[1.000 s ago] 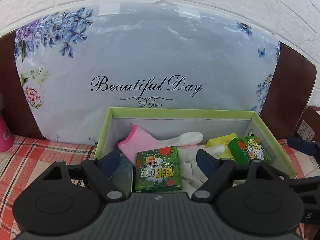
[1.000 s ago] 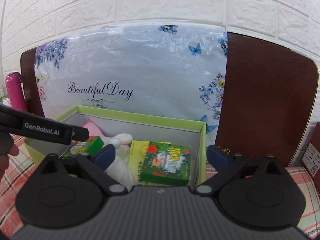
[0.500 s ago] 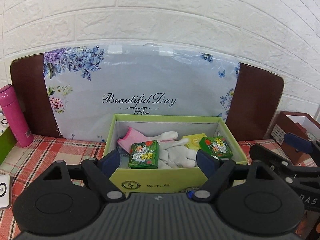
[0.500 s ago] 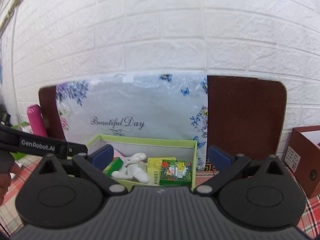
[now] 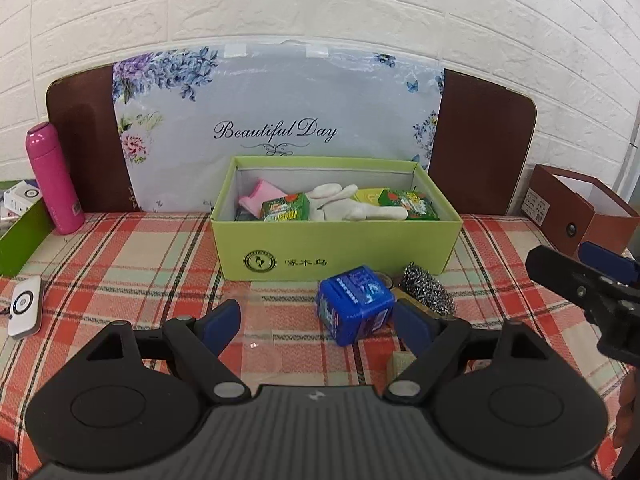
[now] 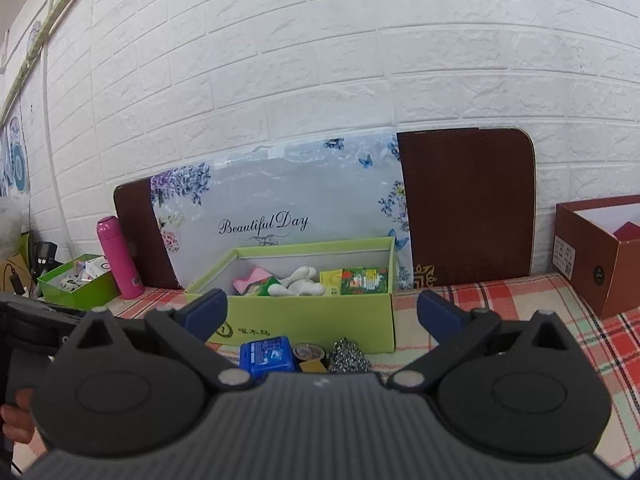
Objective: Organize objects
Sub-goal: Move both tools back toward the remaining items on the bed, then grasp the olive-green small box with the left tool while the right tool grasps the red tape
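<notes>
The green box (image 5: 336, 240) stands on the plaid cloth. In front of it lie the blue carton (image 5: 354, 304) and steel scourer (image 5: 426, 288). Both grippers, left (image 5: 318, 322) and right (image 6: 320, 314), are spread and empty. Risk: a finger nudges the carton into the scourer.

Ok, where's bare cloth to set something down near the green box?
Bare cloth lies left of the green box, between it and the pink bottle. More lies right, toward the brown box. Crowded in front: blue box, steel scourer.
</notes>
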